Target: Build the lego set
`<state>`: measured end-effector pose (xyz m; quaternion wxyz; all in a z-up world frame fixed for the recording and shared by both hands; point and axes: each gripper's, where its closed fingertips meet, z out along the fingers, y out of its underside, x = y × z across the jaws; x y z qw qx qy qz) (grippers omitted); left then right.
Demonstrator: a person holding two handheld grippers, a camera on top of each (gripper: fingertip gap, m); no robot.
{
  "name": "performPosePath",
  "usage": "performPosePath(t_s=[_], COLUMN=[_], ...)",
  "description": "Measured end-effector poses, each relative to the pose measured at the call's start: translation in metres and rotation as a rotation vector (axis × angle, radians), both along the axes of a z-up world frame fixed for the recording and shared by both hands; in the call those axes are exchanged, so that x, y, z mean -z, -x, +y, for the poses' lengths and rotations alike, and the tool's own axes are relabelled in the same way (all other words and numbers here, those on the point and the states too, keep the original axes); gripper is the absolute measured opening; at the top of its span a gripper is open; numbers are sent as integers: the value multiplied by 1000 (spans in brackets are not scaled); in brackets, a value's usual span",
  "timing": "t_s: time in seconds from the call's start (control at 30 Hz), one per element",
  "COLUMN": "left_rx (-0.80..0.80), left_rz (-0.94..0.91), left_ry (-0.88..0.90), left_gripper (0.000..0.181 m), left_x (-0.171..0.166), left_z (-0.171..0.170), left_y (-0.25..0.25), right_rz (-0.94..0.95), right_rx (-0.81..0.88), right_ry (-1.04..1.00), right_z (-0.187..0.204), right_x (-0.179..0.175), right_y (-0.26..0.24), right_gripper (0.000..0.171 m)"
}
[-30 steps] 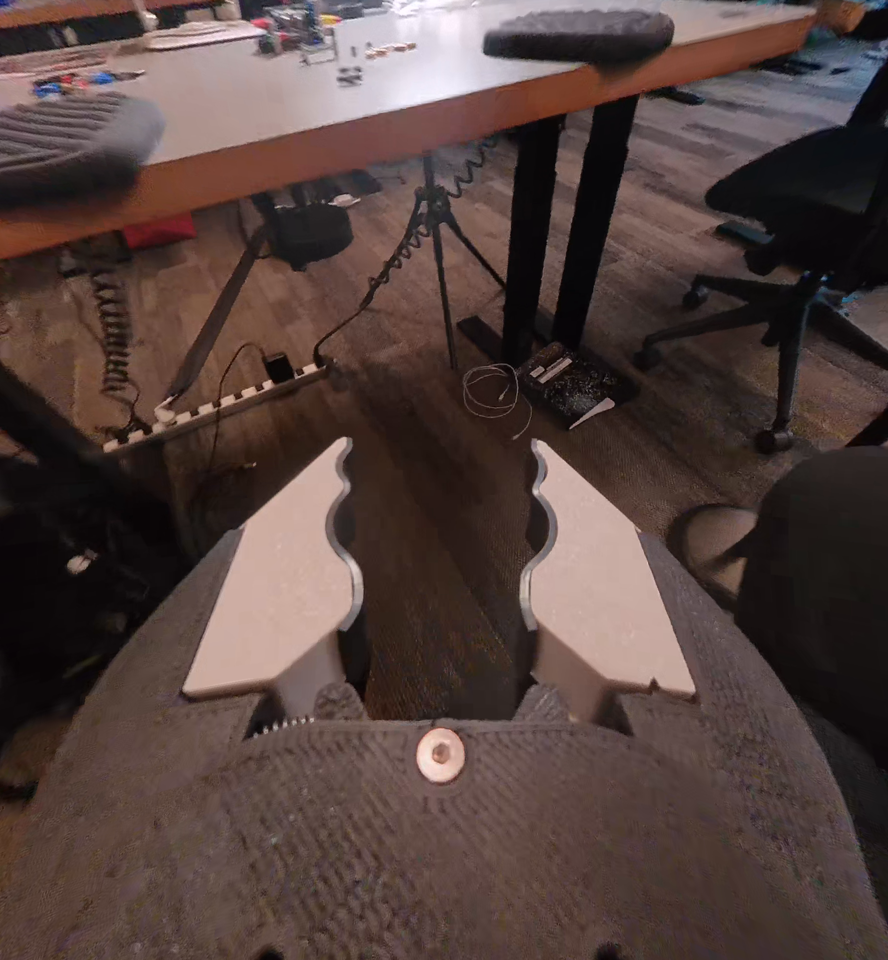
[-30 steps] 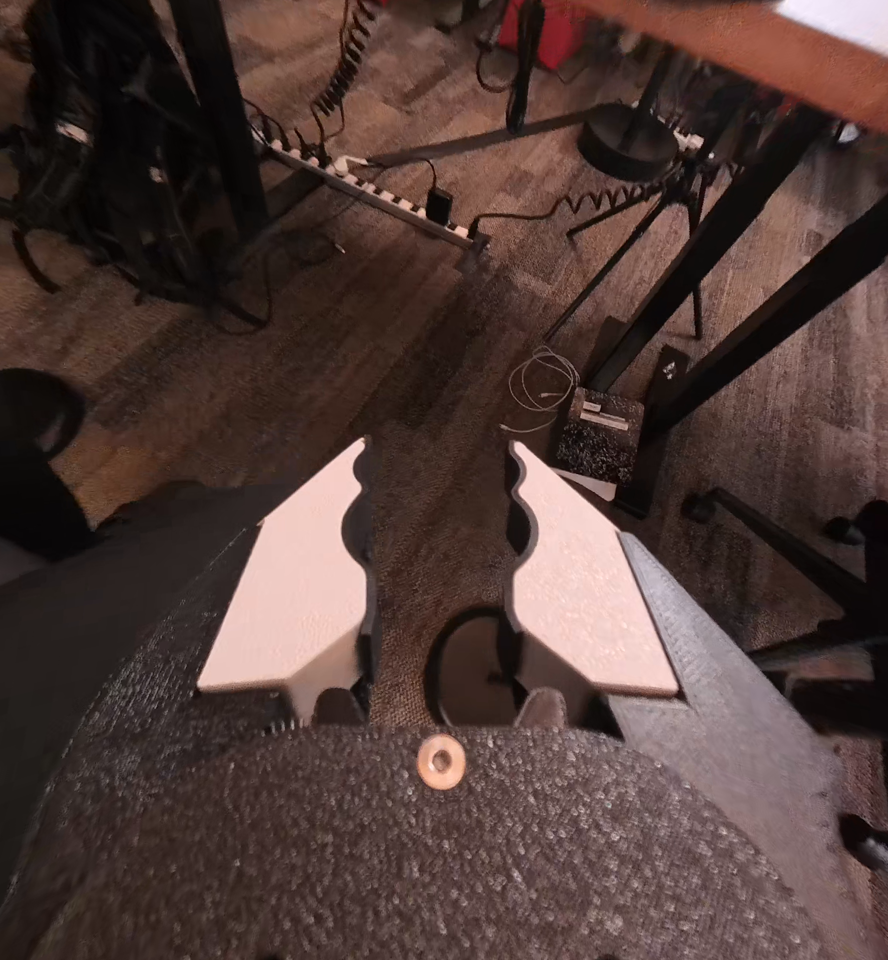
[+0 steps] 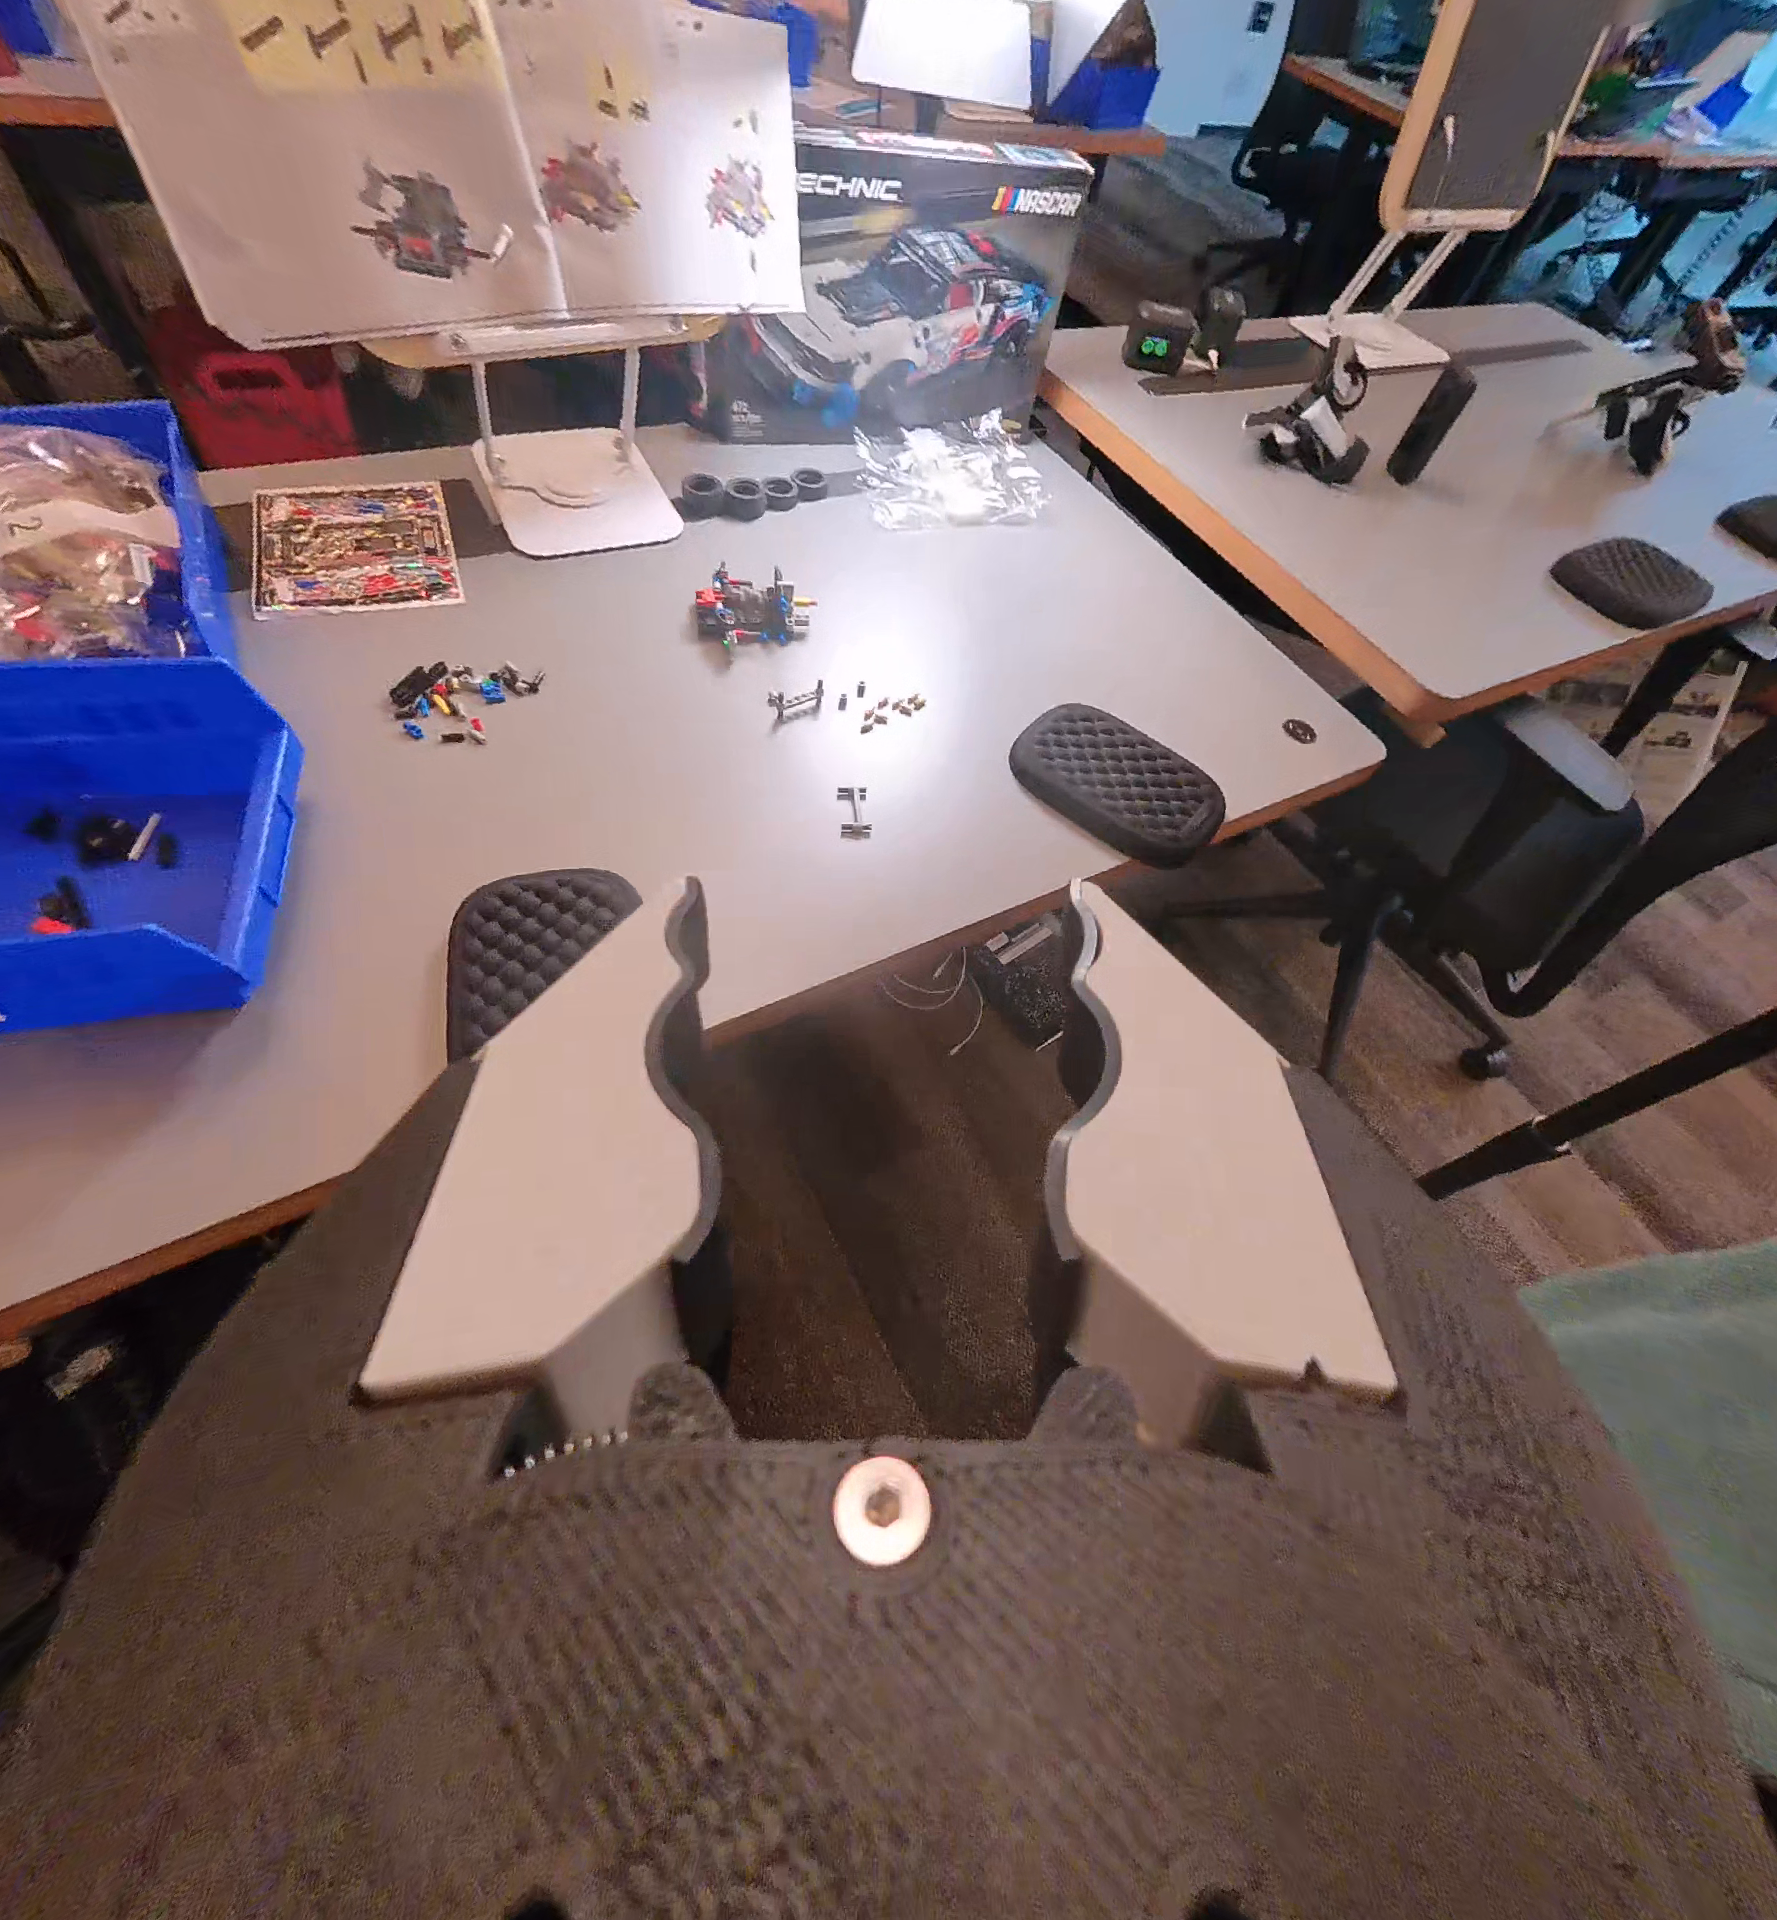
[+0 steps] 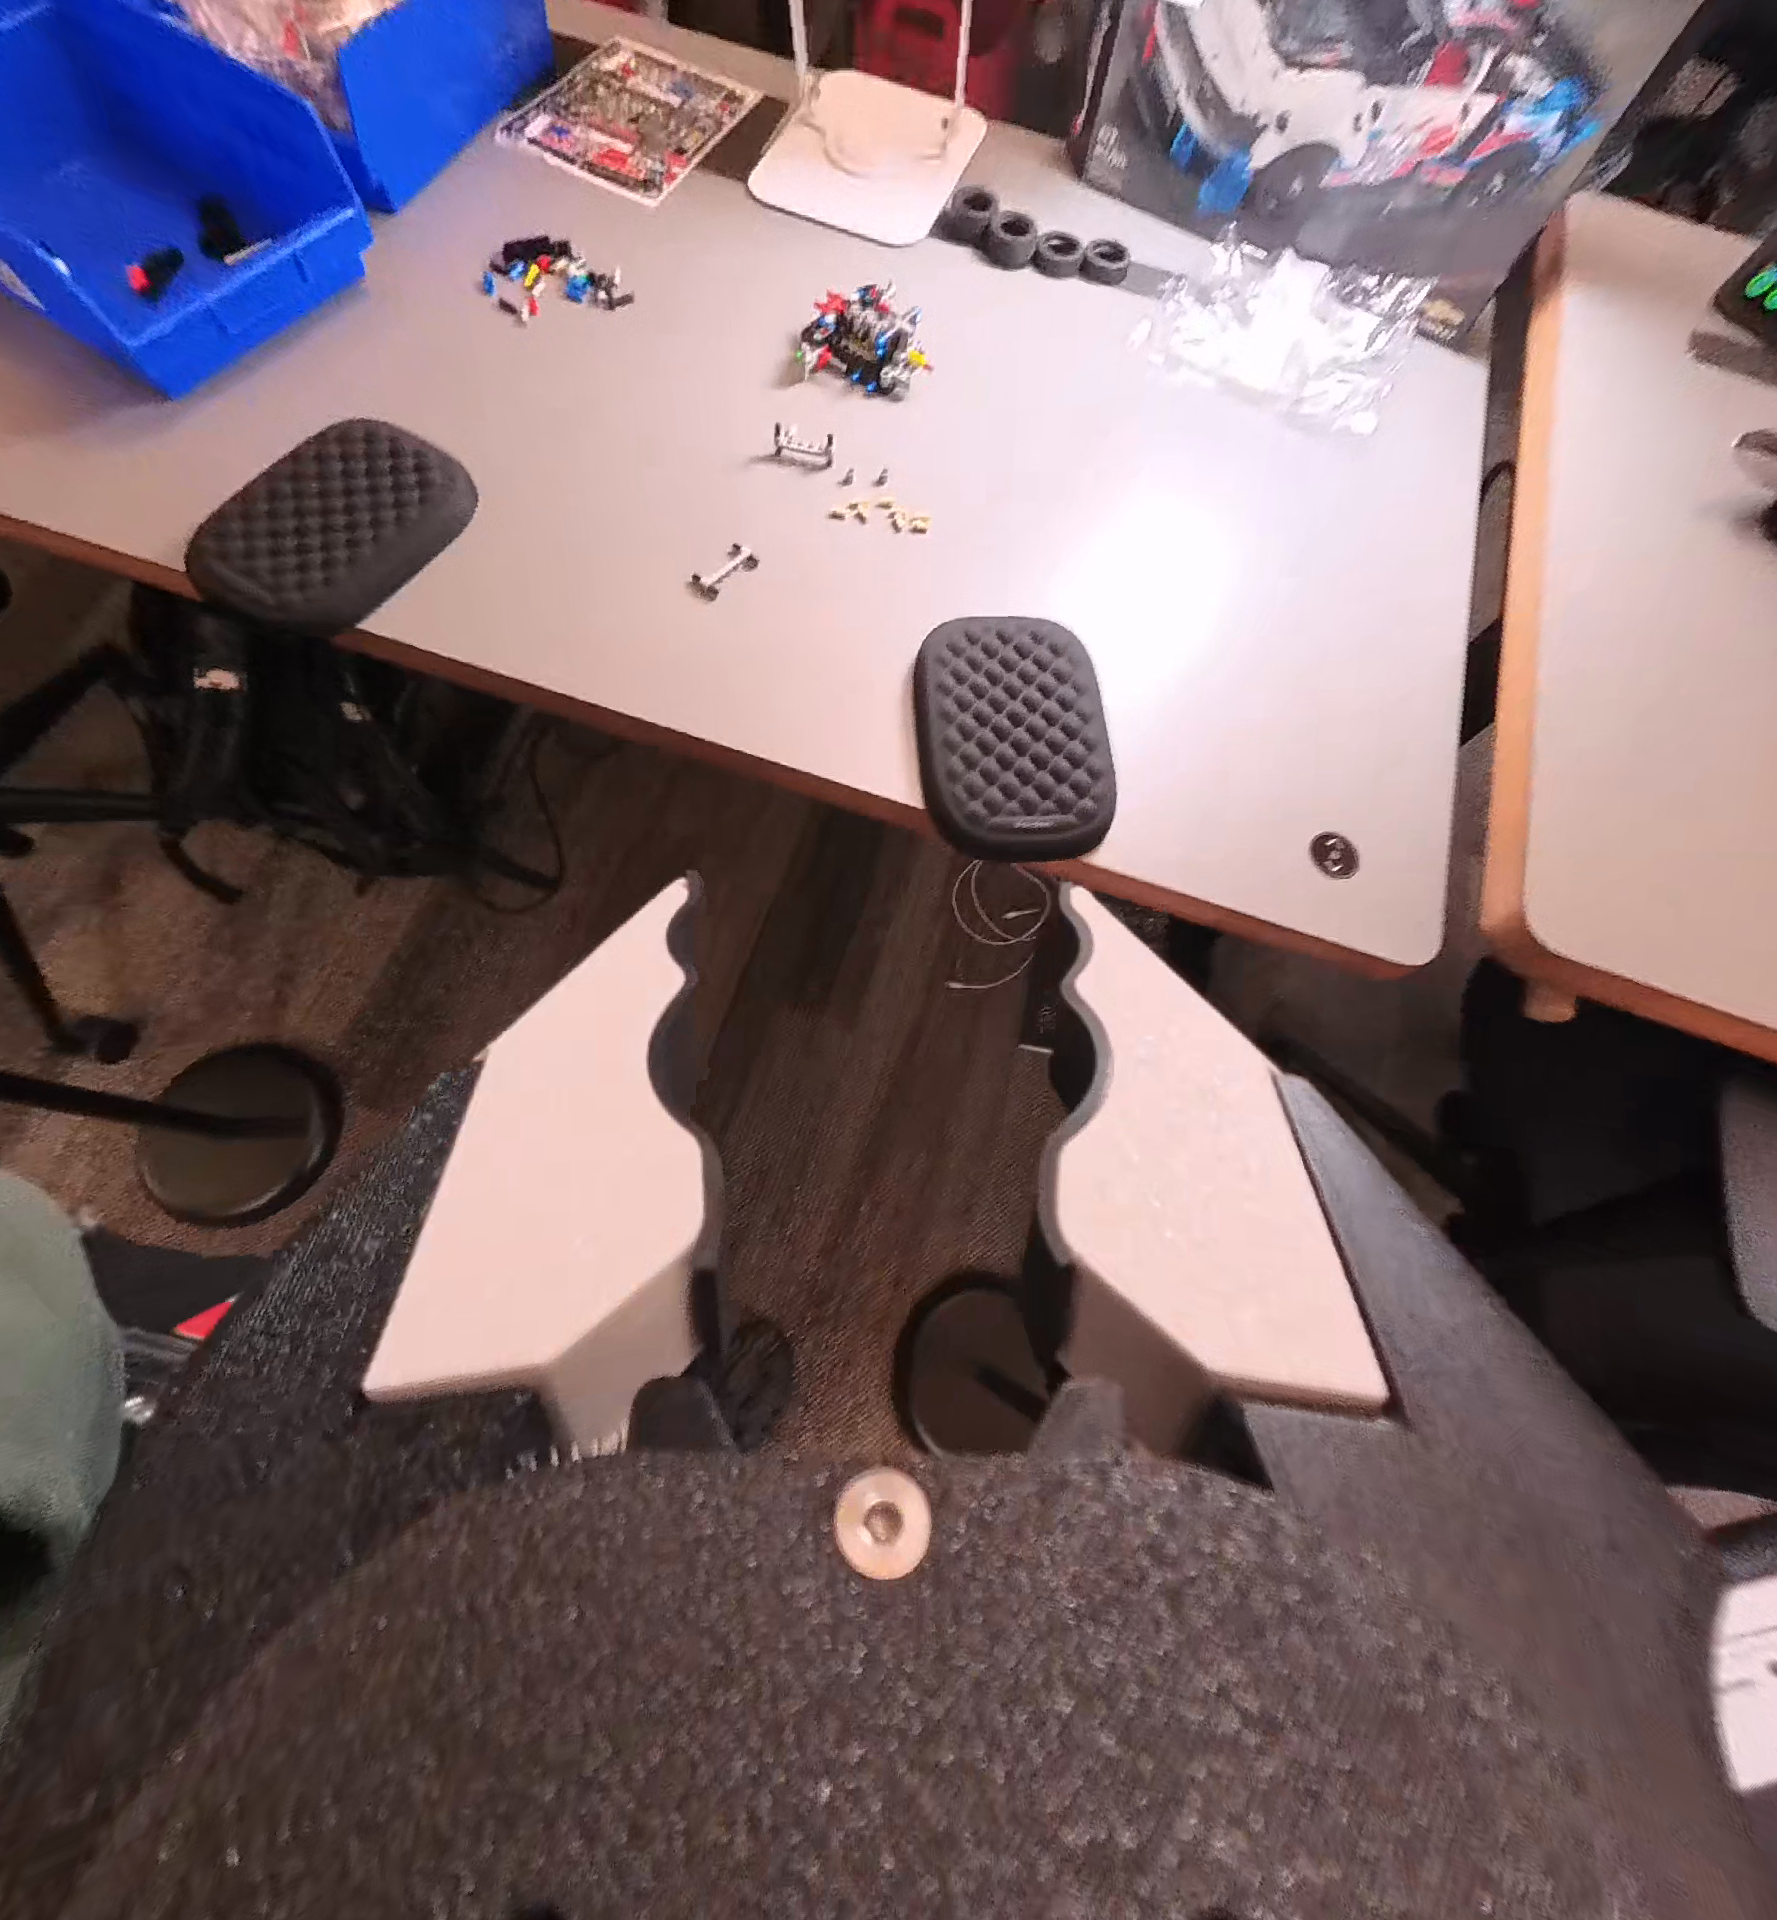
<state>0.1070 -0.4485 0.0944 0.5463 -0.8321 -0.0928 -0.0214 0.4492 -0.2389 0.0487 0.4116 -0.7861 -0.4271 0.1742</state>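
A small part-built lego assembly (image 3: pixel 751 615) (image 4: pixel 866 341) stands mid-table on the grey table (image 3: pixel 603 810) (image 4: pixel 1227 582). A heap of small coloured pieces (image 3: pixel 463 698) (image 4: pixel 551 275) lies to its left. Grey and tan small parts (image 3: pixel 863 707) (image 4: pixel 879 504) and a short axle piece (image 3: pixel 853 812) (image 4: pixel 723 571) lie nearer the front edge. My left gripper (image 3: pixel 884 914) is open and empty, held off the table's front edge. My right gripper (image 4: pixel 879 914) is open and empty, also in front of the edge, over the floor.
Blue bins (image 3: pixel 105 831) (image 4: pixel 136 177) sit at the left. Behind are a stand with instruction sheets (image 3: pixel 468 166), a sticker sheet (image 3: pixel 356 549), tyres (image 3: pixel 754 488), plastic bags (image 3: pixel 951 478), the set's box (image 3: pixel 925 281). Two black arm pads (image 3: pixel 1118 781) (image 4: pixel 328 525) (image 4: pixel 1014 732) sit at the edge. A second table (image 3: pixel 1486 499) stands right.
Both grippers have risen from pointing at the floor under the table to looking over the tabletop. Both stay open and empty.
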Motion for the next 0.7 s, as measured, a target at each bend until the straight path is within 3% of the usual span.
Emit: performPosePath(t_s=[0.13,0.37,0.7], left_rx=[-8,108,328], left_rz=[-37,-97,-79], left_ry=[45,164,269], left_gripper=[67,69,71], left_x=[16,37,24], left_z=[-3,1,19], left_y=[-4,-25,-52], right_rz=[-71,-79,22], right_rx=[18,11,-34], right_ry=[-52,57,139], right_z=[4,-21,-63], right_x=[3,26,53], right_y=[-16,-36,-24], right_gripper=[64,63,61])
